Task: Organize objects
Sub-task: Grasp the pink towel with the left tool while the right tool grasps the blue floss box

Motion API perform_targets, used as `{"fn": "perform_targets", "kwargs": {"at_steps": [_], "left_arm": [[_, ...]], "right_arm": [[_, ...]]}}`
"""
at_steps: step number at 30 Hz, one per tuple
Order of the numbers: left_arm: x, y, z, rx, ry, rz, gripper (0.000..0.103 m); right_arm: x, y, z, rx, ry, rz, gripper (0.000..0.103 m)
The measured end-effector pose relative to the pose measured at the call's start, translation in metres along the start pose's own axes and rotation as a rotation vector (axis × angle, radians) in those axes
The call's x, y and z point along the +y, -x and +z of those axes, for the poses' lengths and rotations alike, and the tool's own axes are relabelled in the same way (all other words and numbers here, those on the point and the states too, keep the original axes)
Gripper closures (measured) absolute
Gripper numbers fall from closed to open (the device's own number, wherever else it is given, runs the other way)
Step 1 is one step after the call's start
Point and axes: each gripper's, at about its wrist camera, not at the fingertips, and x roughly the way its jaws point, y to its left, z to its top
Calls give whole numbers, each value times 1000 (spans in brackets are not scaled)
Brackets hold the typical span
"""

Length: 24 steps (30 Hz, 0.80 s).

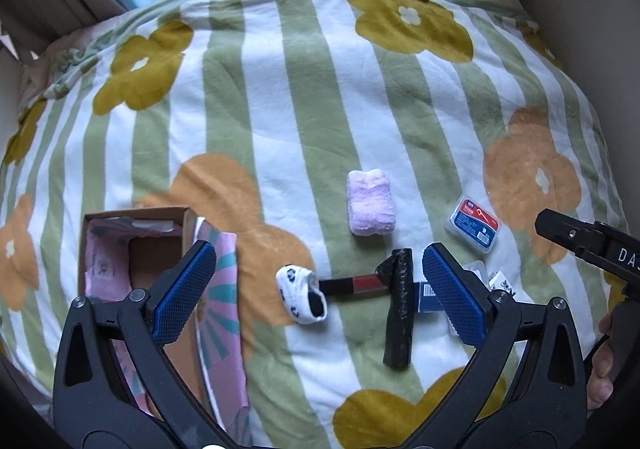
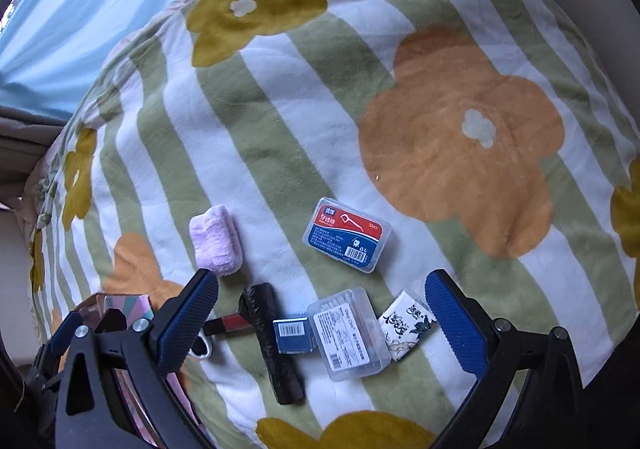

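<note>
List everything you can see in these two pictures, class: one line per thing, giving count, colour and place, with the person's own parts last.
blanket: 1, green-and-white striped with flowers, under everything
cardboard box: 1, brown with pink lining, open, far left
pink towel roll: 1, pale pink, centre
sock: 1, white with black, left of the black roll
black roll: 1, black, centre front
floss pick box: 1, clear, red-and-blue label, right
cotton swab box: 1, clear, front
blue box: 1, beside the cotton swab box
tissue pack: 1, white with black print, right front
left gripper: open
right gripper: open
</note>
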Motion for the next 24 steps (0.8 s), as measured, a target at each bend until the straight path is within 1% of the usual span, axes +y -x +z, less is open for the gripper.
{"fn": "perform_targets", "kwargs": {"at_steps": [4, 8, 14, 16, 17, 18, 19, 20, 21, 22, 24], "left_arm": [[-18, -54, 16, 51, -8, -10, 1], [-35, -106, 21, 101, -27, -10, 1], [-40, -160, 23, 162, -12, 14, 3], [-42, -172, 24, 173, -19, 21, 5], [-43, -178, 25, 180, -24, 23, 7], [-44, -182, 25, 187, -27, 23, 13], [-44, -186, 26, 196, -26, 26, 19], [-45, -190, 26, 207, -24, 20, 23], [-45, -193, 25, 220, -18, 8, 35], [-45, -197, 24, 235, -8, -20, 46], [-47, -197, 24, 234, 1, -52, 58]], "right_arm": [[-9, -47, 18, 52, -94, -31, 1], [-13, -88, 26, 116, -157, -74, 1], [-19, -122, 31, 160, -226, -129, 1], [-22, -130, 33, 172, -244, -138, 10], [-24, -133, 33, 180, -253, -140, 13], [-25, -136, 33, 188, -261, -143, 21], [-26, -139, 33, 194, -264, -149, 23], [-27, -139, 33, 190, -266, -152, 23], [-28, -139, 34, 184, -268, -154, 23], [-28, -138, 34, 181, -268, -156, 23], [-29, -137, 35, 179, -263, -158, 23]]}}
